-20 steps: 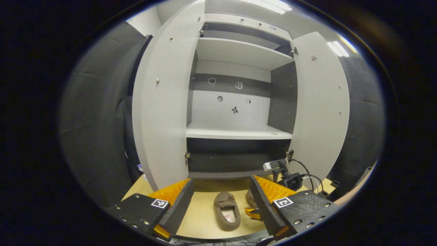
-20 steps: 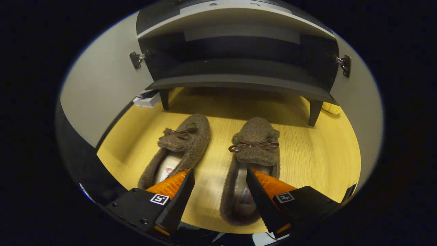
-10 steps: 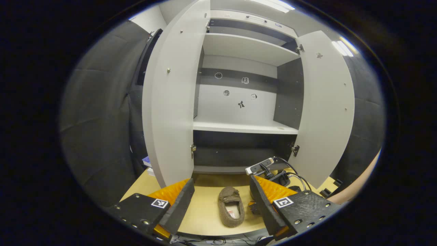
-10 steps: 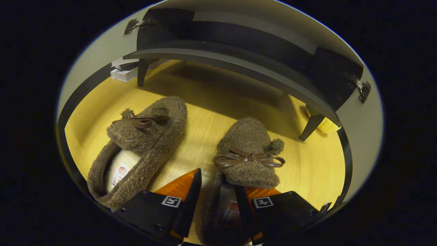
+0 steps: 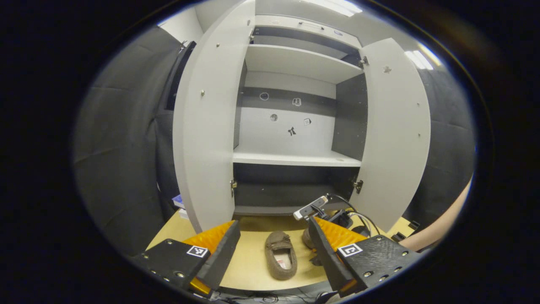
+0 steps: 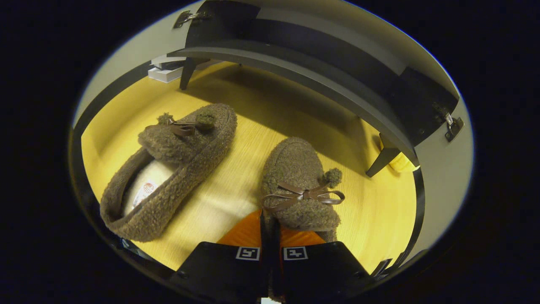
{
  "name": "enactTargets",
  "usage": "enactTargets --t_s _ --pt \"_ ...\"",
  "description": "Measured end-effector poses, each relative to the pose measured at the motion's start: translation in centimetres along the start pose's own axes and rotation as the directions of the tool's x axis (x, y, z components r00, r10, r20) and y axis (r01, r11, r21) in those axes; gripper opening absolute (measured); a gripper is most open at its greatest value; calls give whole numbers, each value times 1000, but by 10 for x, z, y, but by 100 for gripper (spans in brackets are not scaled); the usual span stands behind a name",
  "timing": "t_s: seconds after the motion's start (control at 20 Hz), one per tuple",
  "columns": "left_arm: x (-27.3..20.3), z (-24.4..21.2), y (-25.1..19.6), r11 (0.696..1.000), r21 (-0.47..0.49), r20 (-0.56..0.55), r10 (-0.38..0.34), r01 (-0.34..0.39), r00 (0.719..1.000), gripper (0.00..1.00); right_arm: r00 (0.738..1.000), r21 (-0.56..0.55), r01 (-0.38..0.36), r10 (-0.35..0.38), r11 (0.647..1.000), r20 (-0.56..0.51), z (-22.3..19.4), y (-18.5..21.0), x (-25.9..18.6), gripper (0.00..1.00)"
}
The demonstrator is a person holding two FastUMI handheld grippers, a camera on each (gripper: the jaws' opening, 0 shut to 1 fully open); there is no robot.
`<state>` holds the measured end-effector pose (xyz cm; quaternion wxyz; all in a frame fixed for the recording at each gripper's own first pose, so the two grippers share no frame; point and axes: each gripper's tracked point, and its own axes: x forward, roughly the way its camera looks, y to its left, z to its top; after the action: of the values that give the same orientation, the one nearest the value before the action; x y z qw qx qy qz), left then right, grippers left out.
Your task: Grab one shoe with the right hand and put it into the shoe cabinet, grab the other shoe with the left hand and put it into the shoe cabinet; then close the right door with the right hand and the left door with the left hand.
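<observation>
Two brown fuzzy slippers with bows lie on the yellow table (image 6: 375,219) in front of the shoe cabinet (image 5: 295,158). In the right gripper view, my right gripper (image 6: 268,228) is shut on the rim of the right slipper (image 6: 297,177), just behind its bow. The left slipper (image 6: 168,169) lies free beside it, angled to the left. In the left gripper view, my left gripper (image 5: 273,224) hangs open above the table, with one slipper (image 5: 280,255) between its fingers farther off. The other slipper (image 5: 307,238) is partly hidden behind a finger.
Both cabinet doors stand open: the left door (image 5: 206,139) and the right door (image 5: 396,126). The cabinet's dark bottom board (image 6: 295,67) rests on short legs (image 6: 382,158). A white box (image 6: 166,71) lies by the far leg. A person's forearm (image 5: 438,230) shows at right.
My right gripper went from open over the right slipper to shut on its rim. The left gripper view has shifted only slightly; that gripper stays open.
</observation>
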<state>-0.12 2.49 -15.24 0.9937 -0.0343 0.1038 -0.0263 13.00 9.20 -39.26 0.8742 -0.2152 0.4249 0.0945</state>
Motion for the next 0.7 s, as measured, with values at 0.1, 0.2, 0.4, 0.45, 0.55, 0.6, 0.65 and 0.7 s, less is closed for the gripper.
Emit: enactTargets --t_s 0.1,0.2,0.4,0.45,0.55,0.6,0.65,0.7 --pt "-3 -4 1 1000 -1 -4 4 -4 1000 95 999 76 -37 36 996 19 -2 -4 -16 6" --pt "-4 -7 2 1000 -6 -10 8 -8 1000 100 997 183 -77 74 980 25 -10 -4 -28 6" --pt "-2 -10 3 1000 3 -17 5 -5 1000 95 994 274 -110 101 955 46 -27 -6 -55 6" --pt "-2 -10 2 1000 9 -20 1 -1 1000 95 994 279 -106 94 955 55 -28 -10 -62 6" --pt "1 -11 -2 1000 14 -25 -12 12 1000 95 993 289 -107 86 951 85 -26 -15 -78 6" --pt "3 -12 -4 1000 16 -28 -21 22 999 95 992 298 -109 84 948 97 -26 -19 -86 6" --pt "6 -12 -8 999 19 -31 -31 32 999 95 991 308 -110 81 945 106 -24 -23 -94 6" --pt "8 -12 -12 999 24 -30 -42 43 999 95 990 320 -111 77 941 116 -23 -26 -102 6"
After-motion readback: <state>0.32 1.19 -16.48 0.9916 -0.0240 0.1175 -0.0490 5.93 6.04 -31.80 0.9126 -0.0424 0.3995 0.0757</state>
